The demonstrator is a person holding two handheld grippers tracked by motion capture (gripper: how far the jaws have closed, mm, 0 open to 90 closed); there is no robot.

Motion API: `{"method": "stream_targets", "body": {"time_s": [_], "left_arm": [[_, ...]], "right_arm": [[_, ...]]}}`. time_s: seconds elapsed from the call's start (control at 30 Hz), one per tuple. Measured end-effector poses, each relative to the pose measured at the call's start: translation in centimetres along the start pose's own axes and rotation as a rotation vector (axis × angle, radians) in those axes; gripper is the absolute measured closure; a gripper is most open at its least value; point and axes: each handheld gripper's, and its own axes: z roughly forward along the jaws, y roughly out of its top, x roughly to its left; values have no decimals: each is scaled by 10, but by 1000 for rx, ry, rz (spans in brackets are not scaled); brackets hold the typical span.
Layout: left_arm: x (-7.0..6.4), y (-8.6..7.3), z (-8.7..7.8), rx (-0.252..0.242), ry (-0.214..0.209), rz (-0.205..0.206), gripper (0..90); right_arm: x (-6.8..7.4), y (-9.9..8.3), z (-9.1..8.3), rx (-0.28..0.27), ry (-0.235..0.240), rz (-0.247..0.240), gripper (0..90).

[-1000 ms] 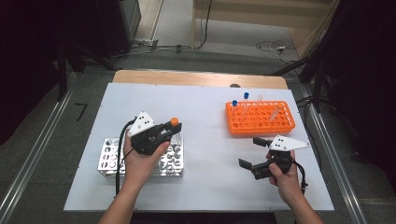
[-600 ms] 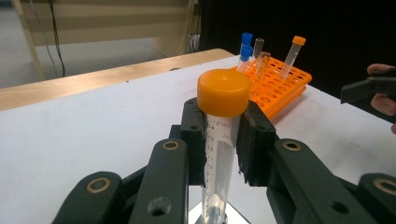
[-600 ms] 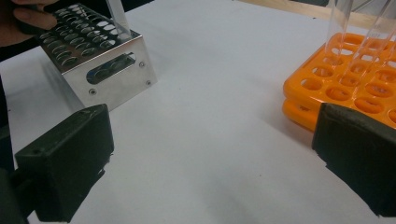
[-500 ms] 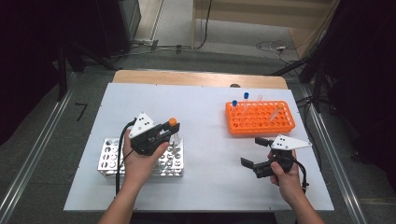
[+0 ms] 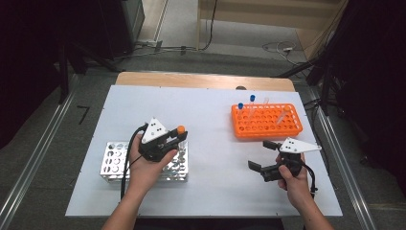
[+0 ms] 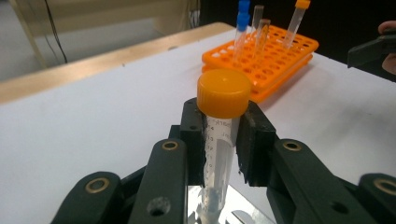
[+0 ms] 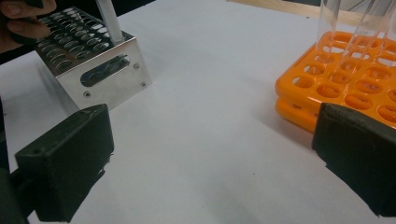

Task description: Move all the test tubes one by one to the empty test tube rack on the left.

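My left gripper [image 5: 178,138] is shut on a clear tube with an orange cap [image 6: 223,93], held upright just below the cap. The tube's lower end stands in a hole at the right end of the metal rack [image 5: 111,162], which is also seen in the right gripper view [image 7: 100,65]. My right gripper [image 5: 262,155] hangs open and empty over bare table, just in front of the orange rack [image 5: 266,121]. The orange rack holds two blue-capped tubes [image 5: 252,98], an orange-capped tube [image 5: 286,109] and a clear one.
The white table [image 5: 210,115] has a wooden strip along its far edge. Dark equipment and cables lie on the floor beyond. Bare white surface lies between the two racks and in front of the orange rack [image 7: 345,74].
The left gripper with its orange-capped tube has sunk slightly toward the metal rack. The right gripper has barely moved.
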Motion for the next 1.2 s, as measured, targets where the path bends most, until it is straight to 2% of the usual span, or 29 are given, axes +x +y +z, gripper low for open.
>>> {"method": "stream_targets", "body": {"time_s": [0.07,0.3,0.5,0.83,0.97,1.1,1.2], "left_arm": [[1,-2,1,16,-3,-14,743],[2,-4,4,61,-16,-25,720],[1,-3,1,46,-45,-48,538],[3,-7,-14,-14,-80,-103,154],[5,-10,-21,-27,-80,-113,71],[5,-13,-26,-35,-98,-124,6],[6,-14,-30,-49,-110,-123,0]], "right_arm": [[0,0,0,0,-2,0,0],[-3,-1,0,-2,-8,6,0],[-8,-2,-1,-6,-22,15,0],[-17,-1,-5,-19,-58,24,0],[-22,2,-8,-24,-85,30,0],[-29,5,-10,-29,-117,39,0],[-36,6,-12,-38,-138,55,0]]}}
